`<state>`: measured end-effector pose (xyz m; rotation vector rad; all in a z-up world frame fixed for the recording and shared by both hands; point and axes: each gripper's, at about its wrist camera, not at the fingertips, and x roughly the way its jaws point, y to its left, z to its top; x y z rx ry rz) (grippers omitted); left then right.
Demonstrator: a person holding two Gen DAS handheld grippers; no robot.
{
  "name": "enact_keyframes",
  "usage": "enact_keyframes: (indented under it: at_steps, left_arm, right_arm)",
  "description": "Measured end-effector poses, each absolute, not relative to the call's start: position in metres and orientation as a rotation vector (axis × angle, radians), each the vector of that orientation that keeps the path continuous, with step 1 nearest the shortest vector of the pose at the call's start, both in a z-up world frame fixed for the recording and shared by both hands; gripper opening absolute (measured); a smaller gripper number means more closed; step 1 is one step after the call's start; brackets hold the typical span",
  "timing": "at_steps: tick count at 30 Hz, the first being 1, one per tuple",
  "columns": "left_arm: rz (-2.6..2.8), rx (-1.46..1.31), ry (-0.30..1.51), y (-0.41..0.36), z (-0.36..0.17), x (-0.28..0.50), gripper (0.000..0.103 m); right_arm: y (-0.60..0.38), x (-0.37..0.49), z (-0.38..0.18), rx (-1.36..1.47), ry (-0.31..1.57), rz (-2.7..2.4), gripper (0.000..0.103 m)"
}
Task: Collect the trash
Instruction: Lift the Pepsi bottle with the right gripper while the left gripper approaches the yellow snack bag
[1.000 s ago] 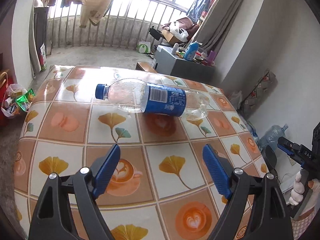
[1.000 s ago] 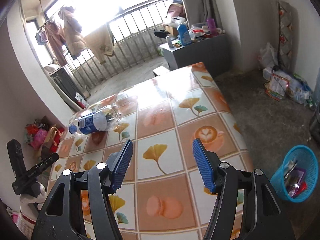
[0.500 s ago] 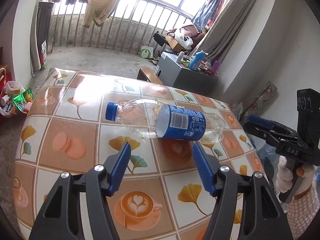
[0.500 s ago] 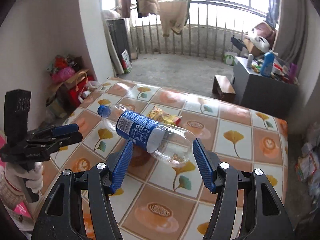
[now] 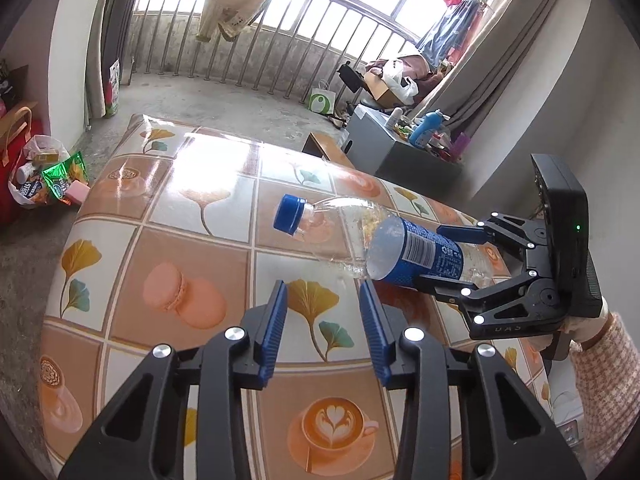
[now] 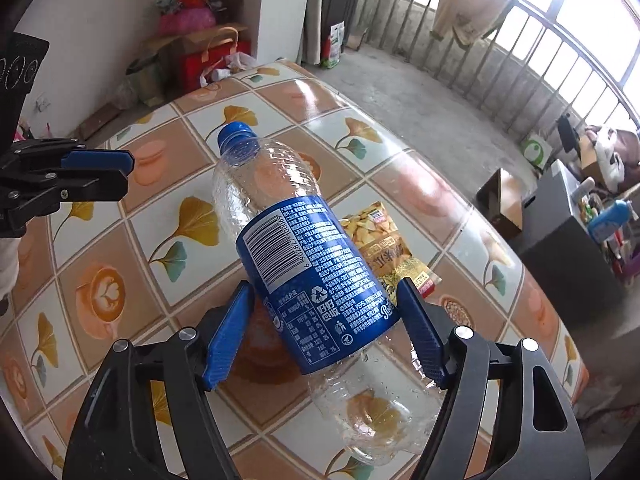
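A clear plastic bottle (image 6: 304, 256) with a blue label and blue cap lies on the patterned table (image 6: 100, 248). My right gripper (image 6: 324, 292) straddles its label end. The jaws are opening, the bottle sits between them, and a small gap shows at the left pad. In the left wrist view the right gripper (image 5: 444, 258) reaches in from the right around the bottle (image 5: 404, 248). My left gripper (image 5: 323, 300) hovers short of the bottle, open, its jaws closing with nothing between them. A yellow snack packet (image 6: 384, 240) lies behind the bottle.
Bags and wrappers (image 5: 40, 176) sit on the floor left of the table. A grey cabinet (image 5: 380, 148) with bottles and a wooden stool (image 5: 324, 148) stand beyond the table's far edge. A person's sleeve (image 5: 600, 364) is at the right.
The right gripper swung round and came in over the bottle, so that it now straddles the label. The left gripper's jaws narrowed and it drew closer to the bottle.
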<state>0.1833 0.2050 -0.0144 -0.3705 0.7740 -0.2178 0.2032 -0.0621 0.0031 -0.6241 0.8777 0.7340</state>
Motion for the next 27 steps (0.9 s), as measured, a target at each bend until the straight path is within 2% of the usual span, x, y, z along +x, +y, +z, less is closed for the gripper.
enact_keyframes:
  at_steps: [3, 17, 23, 27]
  left_arm:
    - [-0.22, -0.377, 0.765, 0.207, -0.011, 0.185, 0.035]
    - [-0.294, -0.376, 0.737, 0.189, 0.017, 0.203, 0.035]
    - [-0.348, -0.351, 0.818, 0.16, 0.01, 0.258, 0.035]
    - [-0.336, -0.341, 0.893, 0.147, -0.007, 0.293, 0.035]
  right_arm:
    - [-0.071, 0.186, 0.005, -0.614, 0.887, 0.736, 0.06]
    - [-0.187, 0.083, 0.014, -0.466, 0.939, 0.507, 0.06]
    - [-0.264, 0.124, 0.018, -0.112, 1.007, 0.269, 0.059]
    - [-0.263, 0.169, 0.015, 0.052, 0.999, 0.228, 0.058]
